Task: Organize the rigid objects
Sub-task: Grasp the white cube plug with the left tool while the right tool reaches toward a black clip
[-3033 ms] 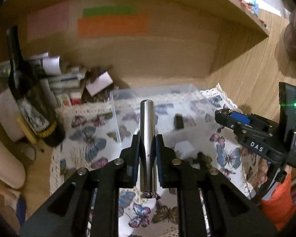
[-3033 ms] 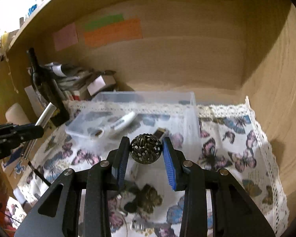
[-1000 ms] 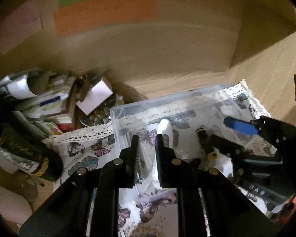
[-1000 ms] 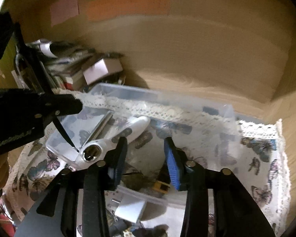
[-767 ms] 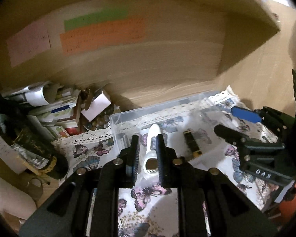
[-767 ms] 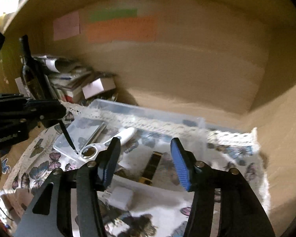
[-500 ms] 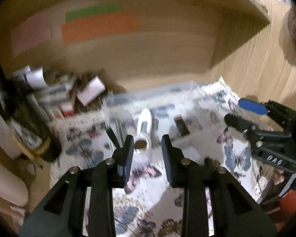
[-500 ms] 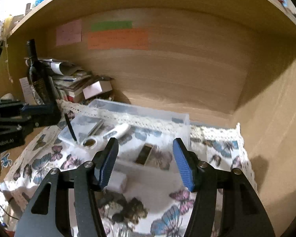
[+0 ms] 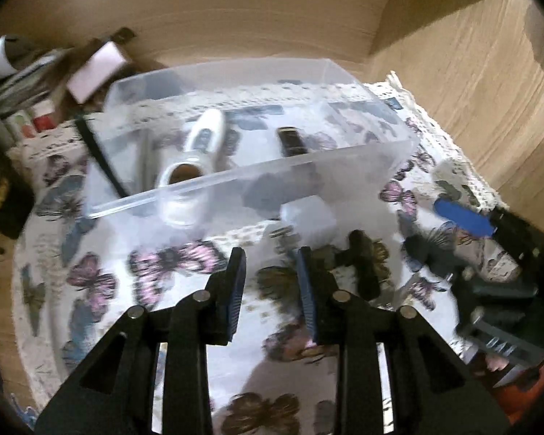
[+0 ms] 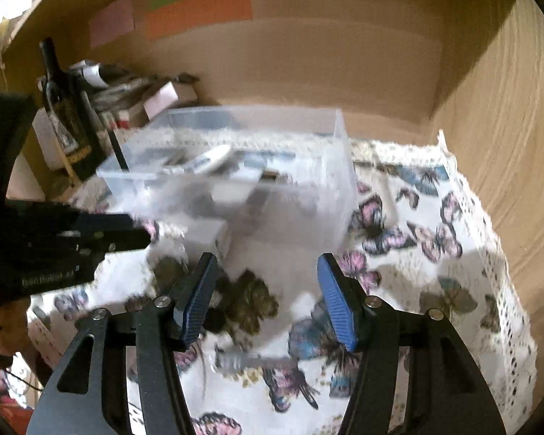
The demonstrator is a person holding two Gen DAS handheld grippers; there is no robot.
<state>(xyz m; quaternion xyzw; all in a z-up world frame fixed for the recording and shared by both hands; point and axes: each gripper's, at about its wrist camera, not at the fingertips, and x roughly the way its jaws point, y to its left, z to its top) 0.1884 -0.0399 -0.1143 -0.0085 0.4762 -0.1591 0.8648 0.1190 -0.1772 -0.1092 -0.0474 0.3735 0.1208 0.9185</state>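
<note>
A clear plastic box (image 9: 214, 185) (image 10: 337, 188) stands on the butterfly cloth (image 9: 101, 282). Inside it lie a white bottle-shaped object (image 9: 196, 152) (image 10: 210, 159), a metal tube (image 9: 145, 159) and a small dark object (image 9: 292, 141). In front of the box sit a white block (image 9: 308, 214) (image 10: 206, 232) and a dark bronze flower-shaped piece (image 9: 362, 253) (image 10: 250, 301). My left gripper (image 9: 270, 282) is open and empty above the cloth before the box. My right gripper (image 10: 268, 304) is wide open and empty, over the bronze piece. A small metal item (image 10: 243, 360) lies near it.
A dark wine bottle (image 10: 63, 116) and a pile of boxes and papers (image 10: 137, 90) stand at the back left. Wooden walls close the back and right (image 10: 507, 116). Coloured notes (image 10: 196, 11) hang on the back wall. The cloth's lace edge (image 10: 489, 224) runs along the right.
Both grippers let go of their objects in the box, the metal tube and the perforated ball, then drew back. Now both have opened wider and dropped toward the items before the box.
</note>
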